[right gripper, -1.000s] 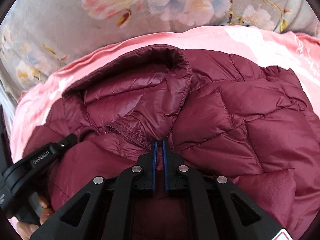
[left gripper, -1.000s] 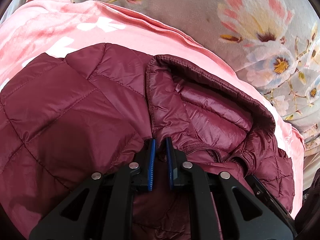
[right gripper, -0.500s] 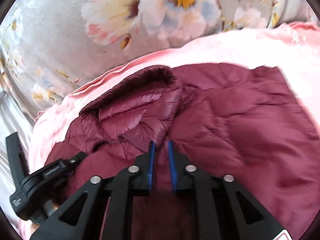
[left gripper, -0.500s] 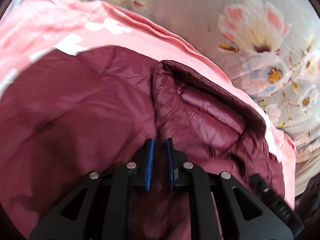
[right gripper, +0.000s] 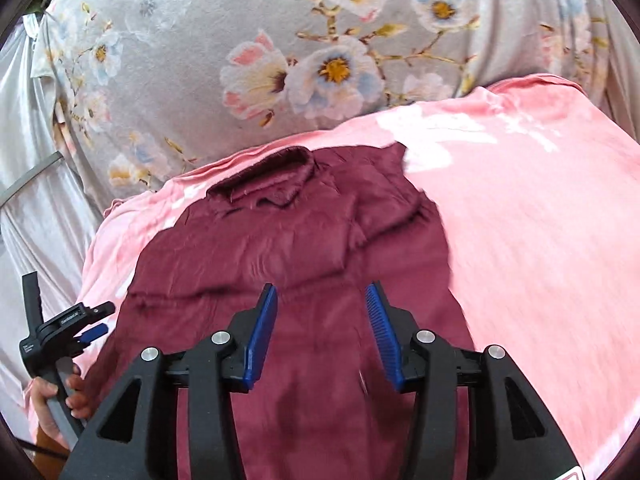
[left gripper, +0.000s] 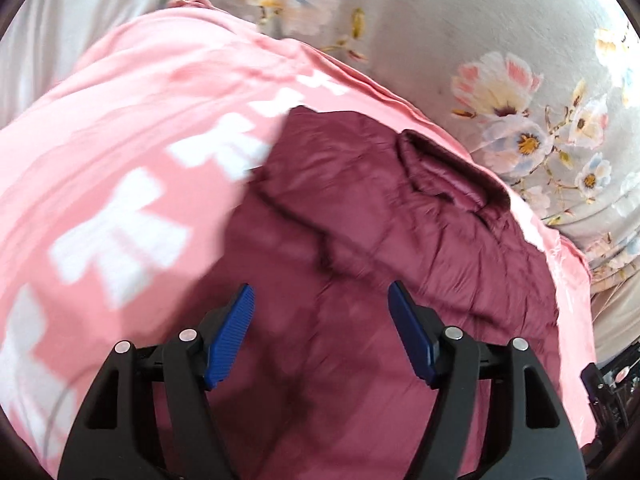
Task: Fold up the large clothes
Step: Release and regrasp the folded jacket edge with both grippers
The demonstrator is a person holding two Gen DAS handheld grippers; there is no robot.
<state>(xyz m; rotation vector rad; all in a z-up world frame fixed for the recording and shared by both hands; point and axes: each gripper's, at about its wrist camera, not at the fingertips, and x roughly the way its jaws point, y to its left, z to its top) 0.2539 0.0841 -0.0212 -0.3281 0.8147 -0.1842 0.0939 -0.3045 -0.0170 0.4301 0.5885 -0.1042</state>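
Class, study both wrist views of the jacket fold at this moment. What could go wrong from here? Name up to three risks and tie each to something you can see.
1. Both the left gripper and right gripper are open above the maroon jacket; unheld, its puffy folded layers may spring apart.
2. The hood looks bunched, so it may make a lumpy fold.
3. The jacket lies on the loose pink sheet; a regrasp could pinch it too.

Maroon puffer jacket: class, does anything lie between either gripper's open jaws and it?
Nothing visible does. The left gripper and right gripper both point straight at the maroon jacket, bare on the pink blanket.

Grey floral bedsheet [right gripper: 280, 52] (daylit) beneath a pink blanket [right gripper: 540, 208]
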